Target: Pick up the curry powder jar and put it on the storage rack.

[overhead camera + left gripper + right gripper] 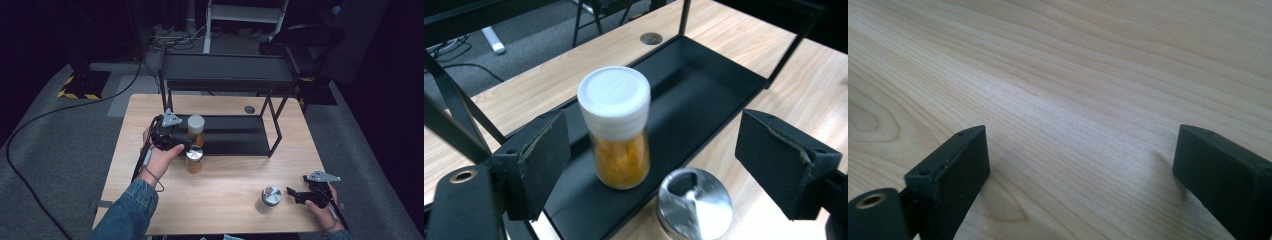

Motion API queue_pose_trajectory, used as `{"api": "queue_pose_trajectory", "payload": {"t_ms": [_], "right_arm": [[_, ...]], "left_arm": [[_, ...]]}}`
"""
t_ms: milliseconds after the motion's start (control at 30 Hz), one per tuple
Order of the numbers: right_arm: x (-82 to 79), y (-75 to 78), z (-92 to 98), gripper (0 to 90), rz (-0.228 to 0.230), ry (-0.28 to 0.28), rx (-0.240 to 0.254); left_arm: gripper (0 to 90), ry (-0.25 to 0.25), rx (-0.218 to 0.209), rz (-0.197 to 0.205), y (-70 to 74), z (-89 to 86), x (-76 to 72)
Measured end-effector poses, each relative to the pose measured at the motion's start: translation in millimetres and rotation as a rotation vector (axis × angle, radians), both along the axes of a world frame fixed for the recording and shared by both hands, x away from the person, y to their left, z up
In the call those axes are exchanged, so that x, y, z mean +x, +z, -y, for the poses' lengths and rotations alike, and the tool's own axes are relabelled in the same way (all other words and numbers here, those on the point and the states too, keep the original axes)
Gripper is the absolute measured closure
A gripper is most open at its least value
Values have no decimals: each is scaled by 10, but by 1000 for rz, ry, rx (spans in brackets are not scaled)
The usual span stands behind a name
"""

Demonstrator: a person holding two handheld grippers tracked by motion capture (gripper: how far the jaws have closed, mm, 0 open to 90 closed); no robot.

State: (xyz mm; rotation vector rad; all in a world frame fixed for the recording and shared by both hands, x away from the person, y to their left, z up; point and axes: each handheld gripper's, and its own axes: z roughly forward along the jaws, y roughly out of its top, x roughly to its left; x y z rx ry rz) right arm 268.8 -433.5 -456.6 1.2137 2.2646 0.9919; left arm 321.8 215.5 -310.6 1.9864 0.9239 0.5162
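The left gripper (pixel 181 144) is held over the near-left corner of the black metal two-tier rack (pixel 280 75) that stands on the light wooden table (pixel 225 195). In the left gripper view its two black jaws stand spread wide, with nothing pressed between them. Ahead of them, closer to the left jaw, the clear spice jar with a white plastic lid and orange-yellow powder (pixel 616 127) stands upright on the rack's flat black lower shelf (pixel 704 85), free of both pads. Just below the jaws' gap and nearer to the camera, a second clear jar with a silver metal shaker lid (pixel 694 205) stands on the table, right against the shelf's front edge.

The right gripper (pixel 295 195) rests low at the table's near-right corner, well apart from the left one. Its jaws are also spread, and in the right gripper view bare wood grain lies between them. Just beyond its tips, a third jar with a silver metal lid (pixel 270 197) stands on the table, not touched.
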Motion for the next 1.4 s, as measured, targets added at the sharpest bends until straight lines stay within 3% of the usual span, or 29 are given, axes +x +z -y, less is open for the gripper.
{"api": "queue_pose_trajectory", "payload": {"t_ms": [200,333,600,733,1067,1400], "right_arm": [[2,0,3,80,0,4,1],[12,0,13,80,0,11,0],[17,1,17,80,-1,14,1],[17,3,17,80,-2,13,0],[16,3,17,80,-2,14,0],[16,3,17,80,-2,14,0]], "left_arm": [[150,3,-17,26,-60,-131,-267],[152,32,-27,51,-131,-206,-430],[152,46,-54,51,-306,-367,-653],[152,49,-66,42,-410,-428,-727],[152,46,-72,72,-715,-550,-929],[152,56,-71,51,-936,-627,-1017]]}}
